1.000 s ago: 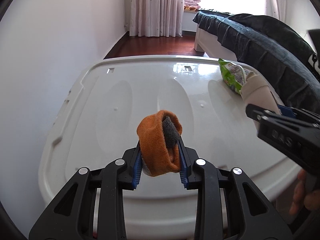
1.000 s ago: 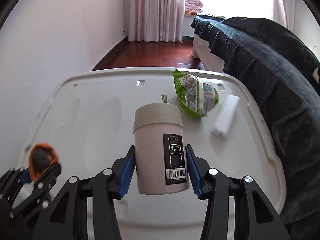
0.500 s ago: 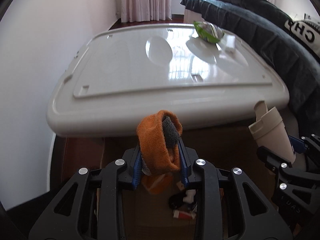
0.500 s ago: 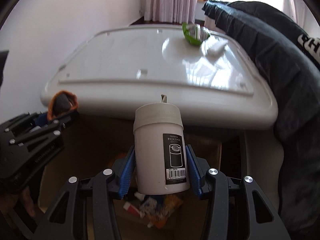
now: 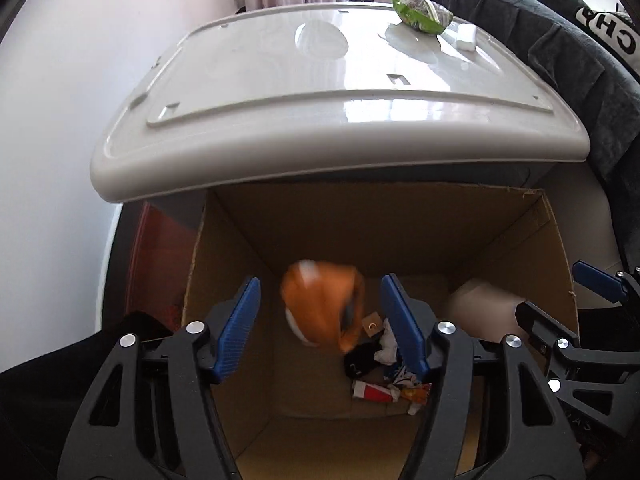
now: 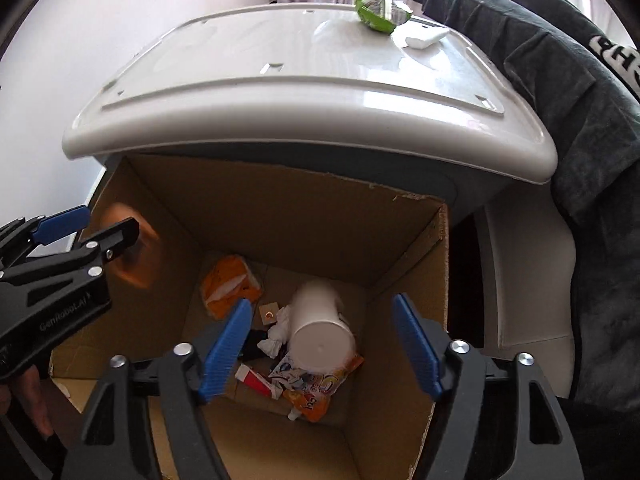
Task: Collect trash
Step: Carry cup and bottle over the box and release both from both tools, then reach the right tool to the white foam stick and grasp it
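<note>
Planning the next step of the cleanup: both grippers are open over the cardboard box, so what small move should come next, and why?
Probably lift both grippers back toward the white lid. The left gripper and right gripper are open and hold nothing; the orange sock and white cup are dropping into the cardboard box, while the green wrapper and white packet remain on the lid.

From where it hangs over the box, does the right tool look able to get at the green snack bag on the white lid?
Probably yes: the right tool is open and empty, and the green snack bag lies uncovered on the white lid, nothing between them.
</note>
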A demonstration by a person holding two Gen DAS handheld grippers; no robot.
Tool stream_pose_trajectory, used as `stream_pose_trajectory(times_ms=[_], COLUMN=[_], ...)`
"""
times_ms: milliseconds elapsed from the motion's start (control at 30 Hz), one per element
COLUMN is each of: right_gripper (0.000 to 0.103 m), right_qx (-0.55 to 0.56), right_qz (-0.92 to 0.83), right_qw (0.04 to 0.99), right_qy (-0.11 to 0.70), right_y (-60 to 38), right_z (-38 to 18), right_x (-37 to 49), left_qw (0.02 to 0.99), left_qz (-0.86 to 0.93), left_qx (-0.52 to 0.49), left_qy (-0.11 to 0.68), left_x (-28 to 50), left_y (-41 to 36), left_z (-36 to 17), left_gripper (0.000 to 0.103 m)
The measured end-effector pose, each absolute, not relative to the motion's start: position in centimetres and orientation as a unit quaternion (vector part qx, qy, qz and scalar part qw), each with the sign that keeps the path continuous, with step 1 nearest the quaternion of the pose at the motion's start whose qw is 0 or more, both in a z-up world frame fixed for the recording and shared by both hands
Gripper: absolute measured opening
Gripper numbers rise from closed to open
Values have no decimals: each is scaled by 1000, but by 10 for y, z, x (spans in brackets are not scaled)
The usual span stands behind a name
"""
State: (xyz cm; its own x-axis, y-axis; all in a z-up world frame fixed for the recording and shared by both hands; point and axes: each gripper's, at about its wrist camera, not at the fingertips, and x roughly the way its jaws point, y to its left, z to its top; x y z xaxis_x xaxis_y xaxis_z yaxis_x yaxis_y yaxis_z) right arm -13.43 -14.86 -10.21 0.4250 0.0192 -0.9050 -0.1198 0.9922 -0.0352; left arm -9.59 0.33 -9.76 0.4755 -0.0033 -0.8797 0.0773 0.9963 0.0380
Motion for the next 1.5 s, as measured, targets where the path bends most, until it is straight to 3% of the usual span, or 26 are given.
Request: stream_pose_trajectory(times_ms=[133, 833, 1233, 1500], right_gripper=[78, 79, 80, 76], right_qx=[-43, -43, -12, -24], right_qz=[33, 17, -17, -57], right_qw=[847, 885, 907, 914], right_qy=[529, 462, 421, 400], right_y=[-154, -168, -203, -227], right_z=[-100, -57, -25, -10], right_x=[-134, -94, -24, 75], left_qw=[860, 883, 893, 903], left_qz=[-23, -43, -55, -63], left_qx=[39, 7, 14, 18], left_qy=[509, 468, 446, 425], left_x=[-97, -73, -46, -27], left_y=[1, -5, -25, -35], left_z=[-97, -68, -53, -42], left_gripper=[64, 64, 64, 64])
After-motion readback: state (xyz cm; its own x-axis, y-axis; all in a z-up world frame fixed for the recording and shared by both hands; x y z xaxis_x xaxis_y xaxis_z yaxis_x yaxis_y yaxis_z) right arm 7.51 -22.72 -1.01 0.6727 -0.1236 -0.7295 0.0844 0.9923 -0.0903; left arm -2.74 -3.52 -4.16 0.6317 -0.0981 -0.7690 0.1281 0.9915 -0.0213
